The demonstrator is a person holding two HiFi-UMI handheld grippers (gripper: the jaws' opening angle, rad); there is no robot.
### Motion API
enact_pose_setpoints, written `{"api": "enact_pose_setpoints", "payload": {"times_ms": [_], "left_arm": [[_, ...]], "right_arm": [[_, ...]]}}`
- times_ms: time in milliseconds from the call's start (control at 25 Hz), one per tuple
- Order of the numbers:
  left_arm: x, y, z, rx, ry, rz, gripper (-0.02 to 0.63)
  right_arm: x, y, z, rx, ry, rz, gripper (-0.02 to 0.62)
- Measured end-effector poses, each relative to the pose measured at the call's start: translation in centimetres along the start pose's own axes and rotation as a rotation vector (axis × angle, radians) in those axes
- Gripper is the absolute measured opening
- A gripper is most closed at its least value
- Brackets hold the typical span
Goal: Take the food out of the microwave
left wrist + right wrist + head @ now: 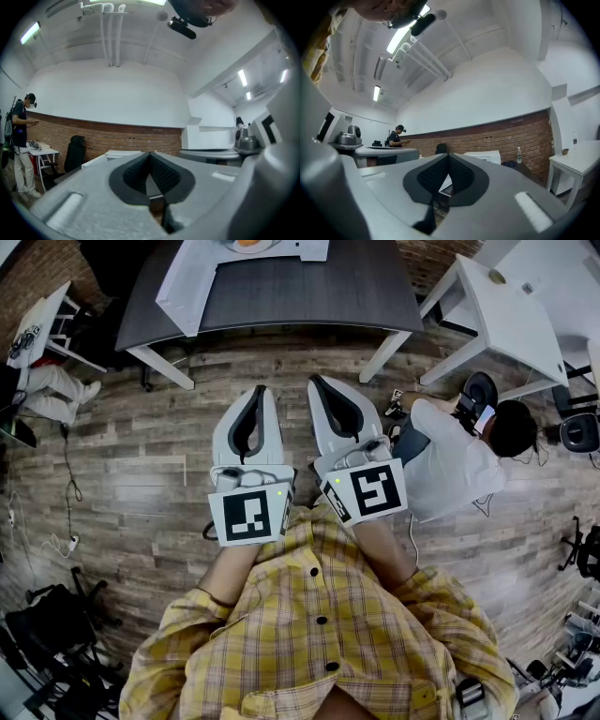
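Microwave (pixel 187 287): white, on dark table (pixel 309 287), top centre of head view, mostly cut by frame edge, white panel angled out lower left. Food (pixel 248 243): orange, on white plate (pixel 230 246), at top edge
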State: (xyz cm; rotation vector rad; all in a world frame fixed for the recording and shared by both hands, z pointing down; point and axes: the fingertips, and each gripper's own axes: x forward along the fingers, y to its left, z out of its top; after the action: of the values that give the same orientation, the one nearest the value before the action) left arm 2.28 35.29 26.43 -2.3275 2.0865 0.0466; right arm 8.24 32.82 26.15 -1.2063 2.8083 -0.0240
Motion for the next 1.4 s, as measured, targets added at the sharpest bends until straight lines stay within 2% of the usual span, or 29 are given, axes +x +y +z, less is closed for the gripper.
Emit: {"api": "enact_pose_setpoints", "payload": {"times_ms": [520,720,960,1400], "left_arm": [[-1.1,-5.3,-2.0,-0.027,0.025,0.061,0.002],[-0.9,-5.8,-2.5,-0.024,0.039,0.073,0.002],[1.1,-5.0,-3.1,-0.016,0.047,0.069,0.002],[9.9,-0.7,-4.4,-0.046,0.049,0.057,0.002]], "right_arm": [[-4.6,-3.5,-0.7,0.047,0.006,0.048,0.005],[-4.8,-4.1,-0.9,0.056,-0.002,0.062,0.005],[-2.7,-5.1,-1.9,0.062,0.01,0.054,0.005],[5.9,-8.6,-3.1,0.043,0.032,0.053,0.005]]}}
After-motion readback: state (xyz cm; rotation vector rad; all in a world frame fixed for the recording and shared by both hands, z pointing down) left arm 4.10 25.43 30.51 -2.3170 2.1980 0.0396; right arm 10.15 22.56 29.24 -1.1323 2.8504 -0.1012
